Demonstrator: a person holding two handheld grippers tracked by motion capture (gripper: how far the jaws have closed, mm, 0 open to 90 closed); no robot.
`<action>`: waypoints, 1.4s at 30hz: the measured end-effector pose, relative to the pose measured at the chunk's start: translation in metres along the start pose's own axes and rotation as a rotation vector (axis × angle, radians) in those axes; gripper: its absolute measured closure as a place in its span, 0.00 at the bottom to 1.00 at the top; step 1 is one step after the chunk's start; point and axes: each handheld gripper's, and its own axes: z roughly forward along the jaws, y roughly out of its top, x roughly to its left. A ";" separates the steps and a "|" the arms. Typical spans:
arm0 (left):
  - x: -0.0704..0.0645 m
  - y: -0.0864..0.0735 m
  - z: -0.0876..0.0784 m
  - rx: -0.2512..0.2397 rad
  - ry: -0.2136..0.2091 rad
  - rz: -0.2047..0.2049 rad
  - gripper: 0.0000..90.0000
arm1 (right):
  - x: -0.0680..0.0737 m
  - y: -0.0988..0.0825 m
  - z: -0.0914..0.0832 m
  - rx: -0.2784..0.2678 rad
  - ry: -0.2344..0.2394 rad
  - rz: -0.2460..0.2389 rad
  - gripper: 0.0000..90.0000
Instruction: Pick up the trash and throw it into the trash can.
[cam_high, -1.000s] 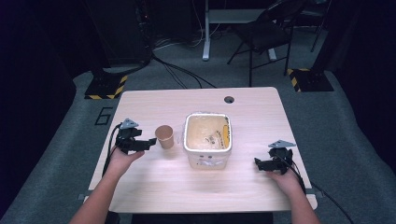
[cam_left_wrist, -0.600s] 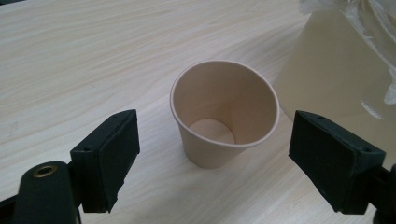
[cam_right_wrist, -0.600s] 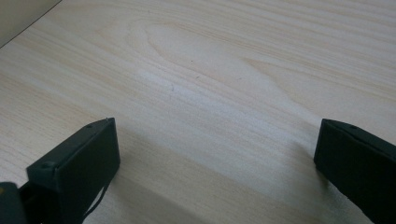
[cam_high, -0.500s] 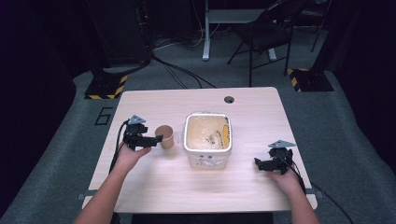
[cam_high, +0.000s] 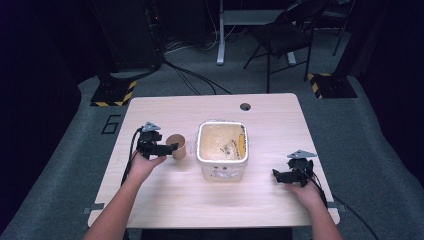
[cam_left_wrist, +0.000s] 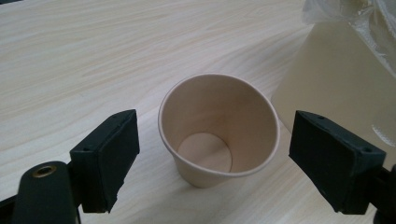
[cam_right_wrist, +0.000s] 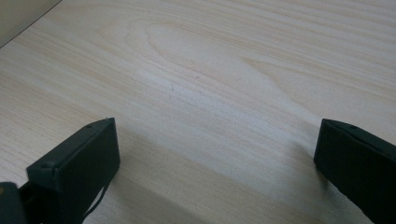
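Your left gripper (cam_left_wrist: 205, 154) had its jaws spread wide, one black pad (cam_left_wrist: 109, 156) each side of the small tan paper cup (cam_left_wrist: 219, 128), neither pad touching it. They'd just been opening, w/ the cup between them but not clamped (gaps show on both sides in the left gripper view). A second ago that gripper sat further out toward the table's left edge, apart from the cup; you'd brought it in until the jaws bracketed it. So, as I read it, you were set up for the grab: only the squeeze was left.

The cup stood upright and empty on the pale wood-grain table (cam_high: 165, 200), just beside the square translucent plastic tub (cam_high: 222, 150), which held some yellowish residue.

Your right gripper (cam_right_wrist: 215, 168) also had its jaws wide, nothing between them but bare tabletop. In the high view it rested low near the table's right edge, well apart from tub and cup, same spot as a second earlier.
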 end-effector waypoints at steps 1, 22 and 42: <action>0.000 0.000 0.001 0.003 -0.004 0.001 0.17 | 0.000 0.000 0.000 0.000 0.000 0.000 0.00; -0.007 0.003 0.019 0.037 -0.006 0.025 0.17 | 0.000 0.000 0.000 0.000 0.000 0.000 0.00; -0.007 0.001 0.026 0.067 0.021 0.042 0.18 | 0.000 0.000 0.000 0.000 0.000 0.000 0.00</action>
